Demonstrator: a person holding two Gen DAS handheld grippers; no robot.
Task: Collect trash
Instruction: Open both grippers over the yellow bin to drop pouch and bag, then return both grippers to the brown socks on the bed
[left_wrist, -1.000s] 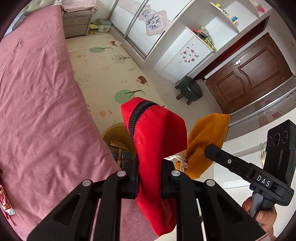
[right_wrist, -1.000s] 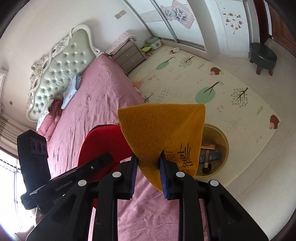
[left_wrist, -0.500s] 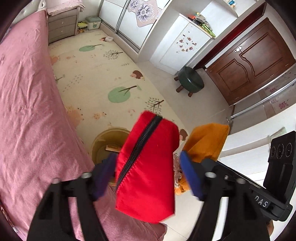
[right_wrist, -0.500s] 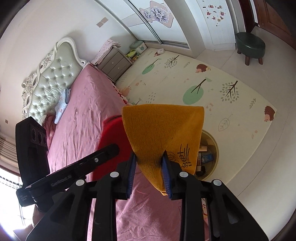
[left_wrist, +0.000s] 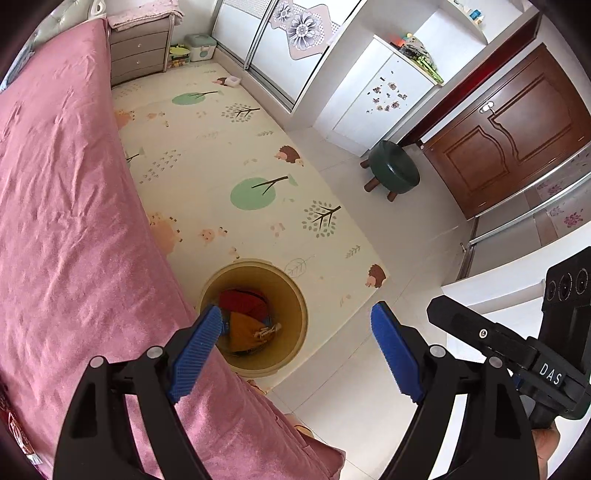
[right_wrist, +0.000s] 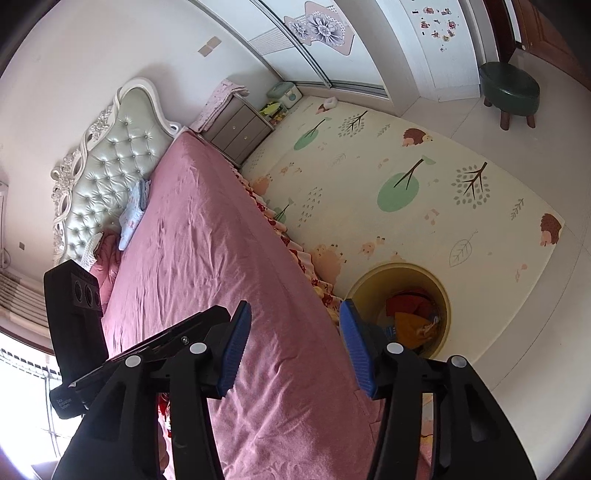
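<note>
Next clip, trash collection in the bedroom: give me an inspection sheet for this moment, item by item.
Surface: pink bedspread, wrinkled; play mat on the floor.
Job's things: red pouch and orange pouch lie inside the yellow bin beside the bed.
Clutter: small white item on the mat by the wardrobe.
Grippers: left gripper open, empty; right gripper opening, empty.
Cables: nothing seen.
Surroundings: green stool, wooden door, nightstand.
</note>
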